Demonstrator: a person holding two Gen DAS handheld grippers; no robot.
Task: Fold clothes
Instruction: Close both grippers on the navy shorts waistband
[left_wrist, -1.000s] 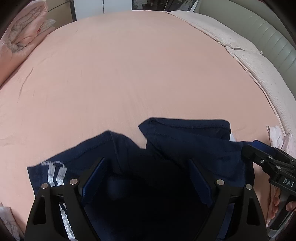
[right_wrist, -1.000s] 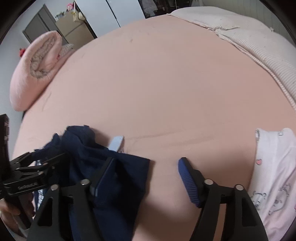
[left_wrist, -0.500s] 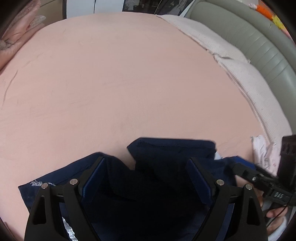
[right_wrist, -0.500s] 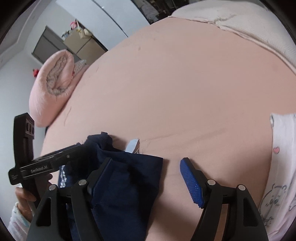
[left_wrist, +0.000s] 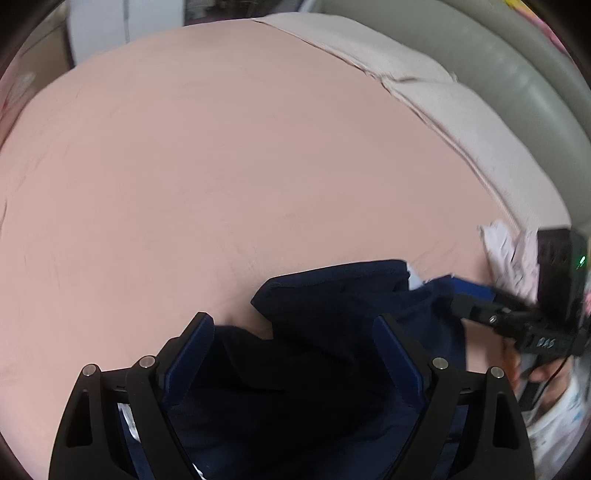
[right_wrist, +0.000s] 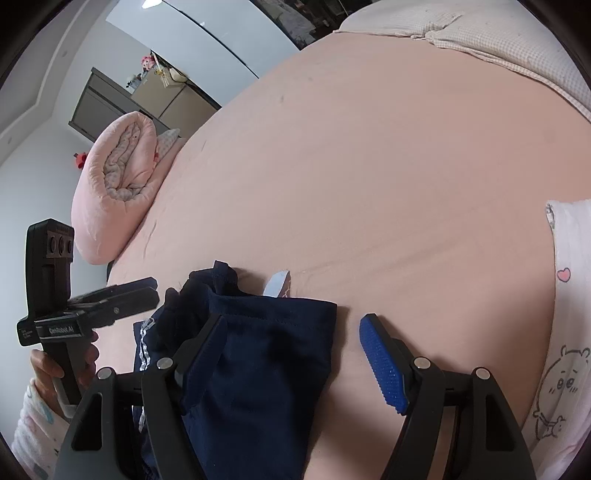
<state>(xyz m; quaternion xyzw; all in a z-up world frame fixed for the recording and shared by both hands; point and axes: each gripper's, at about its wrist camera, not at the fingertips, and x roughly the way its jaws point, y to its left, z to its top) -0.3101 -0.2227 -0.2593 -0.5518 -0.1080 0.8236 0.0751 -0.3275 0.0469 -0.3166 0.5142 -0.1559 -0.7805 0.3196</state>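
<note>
Left wrist view: the left claw (left_wrist: 293, 332), fingers apart, straddles the navy garment (left_wrist: 332, 306) at lower centre on the bed (left_wrist: 221, 166); pillows (left_wrist: 424, 85) upper right, nearer centre than before. Right wrist view: the right claw (right_wrist: 293, 332) gapes over the garment's edge; rolled blanket (right_wrist: 118, 192) left, white clothing (right_wrist: 565, 332) right, blanket now larger in frame.

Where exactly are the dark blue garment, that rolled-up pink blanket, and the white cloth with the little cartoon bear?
Dark blue garment (right_wrist: 266, 354): right wrist view, on the flat top layer below its stitched hem.
Rolled pink blanket (right_wrist: 118, 177): right wrist view, on the swirled end of the roll.
White bear-print cloth (right_wrist: 565, 280): right wrist view, on plain fabric beside the heart.
</note>
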